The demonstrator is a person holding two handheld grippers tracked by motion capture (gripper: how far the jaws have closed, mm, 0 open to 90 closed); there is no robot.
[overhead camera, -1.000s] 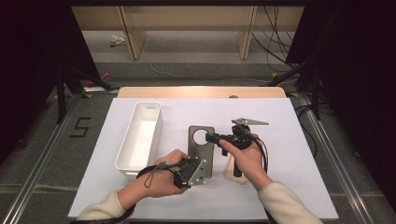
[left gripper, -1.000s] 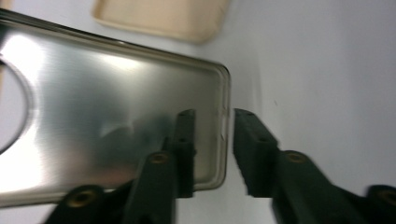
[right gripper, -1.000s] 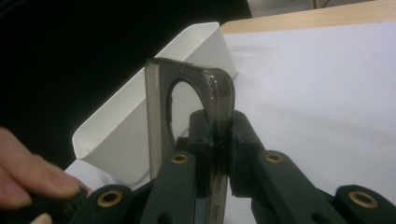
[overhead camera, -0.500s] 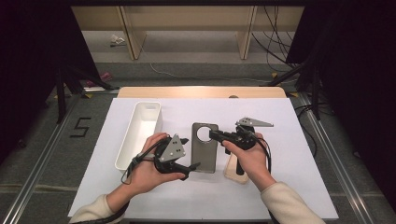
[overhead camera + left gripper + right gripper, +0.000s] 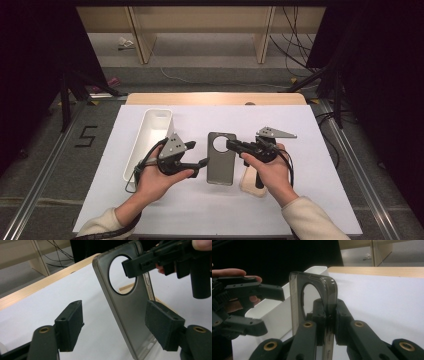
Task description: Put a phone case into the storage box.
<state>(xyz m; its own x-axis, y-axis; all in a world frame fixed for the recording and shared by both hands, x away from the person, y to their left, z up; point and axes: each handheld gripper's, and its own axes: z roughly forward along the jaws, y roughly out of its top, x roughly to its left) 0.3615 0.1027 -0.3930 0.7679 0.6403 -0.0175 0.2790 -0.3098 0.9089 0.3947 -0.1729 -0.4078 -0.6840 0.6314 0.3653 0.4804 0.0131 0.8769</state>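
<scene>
Above the white table (image 5: 300, 210), the right gripper (image 5: 231, 145) clamps the phone case (image 5: 221, 165). From the left gripper (image 5: 115, 327), jaws (just been moving) stand wide, untouching. Right gripper view: thin edge pinch; a bump could twist it free.

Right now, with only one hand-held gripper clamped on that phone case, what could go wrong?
1. The right hand-held gripper pinches the smoky translucent phone case by one thin edge near the camera hole; the case could flex or twist out.
2. The left hand-held gripper has just been opening, then closing a little; its pads straddle the case without pressing. Closing off-centre could knock it askew.
3. If dropped, it may hit the wooden block below.
</scene>
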